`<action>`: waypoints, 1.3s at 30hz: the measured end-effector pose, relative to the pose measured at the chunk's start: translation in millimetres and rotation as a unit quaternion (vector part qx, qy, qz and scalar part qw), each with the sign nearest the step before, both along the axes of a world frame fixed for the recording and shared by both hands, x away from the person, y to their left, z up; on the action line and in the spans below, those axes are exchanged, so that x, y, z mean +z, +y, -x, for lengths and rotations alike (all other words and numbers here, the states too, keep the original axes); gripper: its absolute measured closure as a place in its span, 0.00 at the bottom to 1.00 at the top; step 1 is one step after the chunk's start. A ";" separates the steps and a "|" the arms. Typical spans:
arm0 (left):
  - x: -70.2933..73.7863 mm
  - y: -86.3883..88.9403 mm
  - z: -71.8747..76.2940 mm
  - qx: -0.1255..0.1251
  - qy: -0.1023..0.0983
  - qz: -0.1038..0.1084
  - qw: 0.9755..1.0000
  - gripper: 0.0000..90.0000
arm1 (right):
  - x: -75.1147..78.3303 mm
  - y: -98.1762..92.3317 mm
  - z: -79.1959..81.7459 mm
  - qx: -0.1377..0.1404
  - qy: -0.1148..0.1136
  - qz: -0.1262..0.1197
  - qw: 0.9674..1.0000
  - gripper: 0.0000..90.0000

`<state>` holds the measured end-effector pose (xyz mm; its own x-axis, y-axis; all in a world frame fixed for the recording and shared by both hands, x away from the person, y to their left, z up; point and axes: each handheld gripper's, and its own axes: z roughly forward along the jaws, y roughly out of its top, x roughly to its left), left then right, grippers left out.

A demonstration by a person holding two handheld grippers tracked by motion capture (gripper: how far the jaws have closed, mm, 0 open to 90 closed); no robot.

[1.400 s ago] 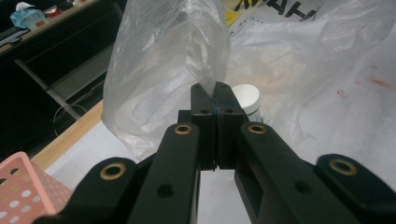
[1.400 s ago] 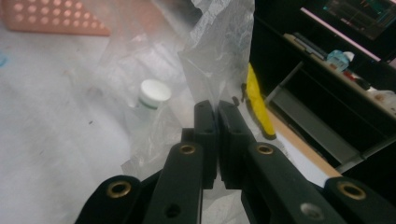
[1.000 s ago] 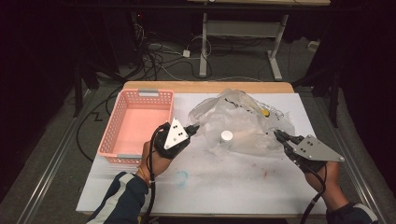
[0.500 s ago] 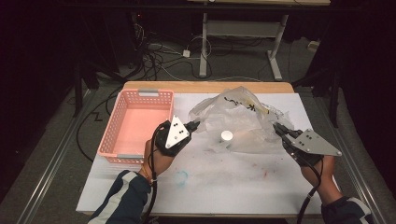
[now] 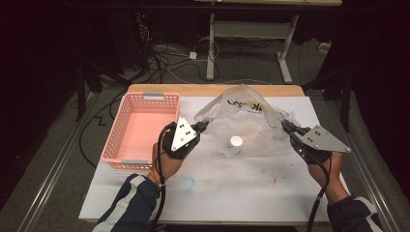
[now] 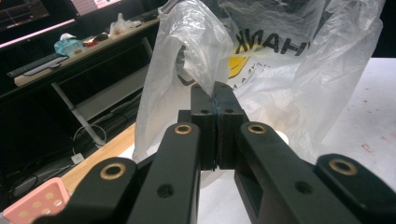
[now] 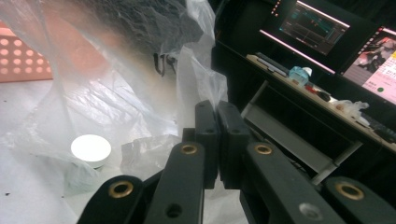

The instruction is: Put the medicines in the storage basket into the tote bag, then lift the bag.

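At the bottom of the high view, two sleeved forearms enter, and a blue-green smudge (image 5: 187, 182) marks the white table (image 5: 232, 193) between them. Above it, at mid-frame, the clear plastic bag (image 5: 246, 121) billows between the two grippers, with a white round cap (image 5: 236, 141) showing through its film near the table. The pink basket (image 5: 145, 126) sits at centre left, just beside the left gripper (image 5: 204, 126). Cables and desk legs fill the dark floor at the top.

The bag's black and yellow print is crumpled and cut off, and what lies under the cap is blurred by the film.

The left gripper has its jaws pressed together on the bag's left edge. The right gripper (image 5: 285, 126) is likewise clamped on the bag's right edge, film pinched between its pads.
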<state>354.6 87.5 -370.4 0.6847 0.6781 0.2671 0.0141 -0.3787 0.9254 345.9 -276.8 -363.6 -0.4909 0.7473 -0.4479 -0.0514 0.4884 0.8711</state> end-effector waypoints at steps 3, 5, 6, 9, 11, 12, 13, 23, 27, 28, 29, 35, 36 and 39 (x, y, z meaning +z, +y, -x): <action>0.3 -1.8 -1.3 -0.002 -0.002 0.000 1.000 0.96 | 2.2 2.0 -2.2 -0.003 -0.005 0.005 1.000 0.99; 1.2 -2.9 -2.0 -0.002 -0.004 -0.003 1.000 0.96 | 4.7 3.2 -4.0 0.000 -0.004 0.003 1.000 0.99; 1.6 -3.2 -2.5 -0.002 -0.004 -0.002 1.000 0.96 | 5.6 4.4 -5.2 -0.001 -0.004 0.005 1.000 0.99; 1.9 -3.9 -3.6 -0.003 -0.002 -0.001 1.000 0.96 | 7.0 7.2 -8.8 0.001 -0.003 0.008 1.000 0.99; 2.6 -4.2 -4.7 -0.003 -0.002 0.001 1.000 0.96 | 6.6 9.0 -11.1 0.001 0.000 0.011 1.000 0.99; 3.1 -4.5 -5.1 -0.002 -0.003 0.001 1.000 0.96 | 6.5 9.5 -11.7 0.002 0.001 0.012 1.000 0.99; 3.8 -5.1 -5.7 -0.002 -0.003 0.001 1.000 0.96 | 6.2 9.8 -12.5 0.001 0.003 0.012 1.000 0.99; 12.9 -14.1 -24.0 0.012 0.002 0.037 0.999 0.96 | 4.3 13.9 -33.7 -0.008 0.013 -0.002 1.000 0.99; 17.3 -22.6 -35.9 0.022 0.003 0.041 0.999 0.96 | 12.2 12.0 -46.4 -0.021 0.014 -0.017 1.000 0.99; 19.1 -25.4 -40.0 0.024 0.003 0.039 0.999 0.96 | 15.3 11.6 -49.9 -0.022 0.014 -0.019 0.999 0.99; 20.4 -28.0 -43.4 0.025 0.004 0.040 0.999 0.96 | 18.9 11.9 -54.0 -0.025 0.015 -0.020 0.999 0.99; 30.5 -42.0 -63.7 0.028 0.009 0.039 0.999 0.96 | 29.7 11.5 -74.0 -0.034 0.029 -0.039 0.998 0.99; 31.8 -43.5 -65.6 0.029 0.008 0.037 0.999 0.96 | 30.8 11.4 -77.8 -0.036 0.032 -0.044 0.998 0.99; 37.5 -48.1 -70.7 0.034 0.002 0.032 0.999 0.96 | 33.2 11.3 -85.0 -0.038 0.038 -0.052 0.997 0.99</action>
<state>425.3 39.4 -332.9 0.6374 0.7388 0.2188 0.0411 -0.3162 0.9478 430.9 -265.6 -330.4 -0.4602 0.8248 -0.3285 0.0515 0.3942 0.9176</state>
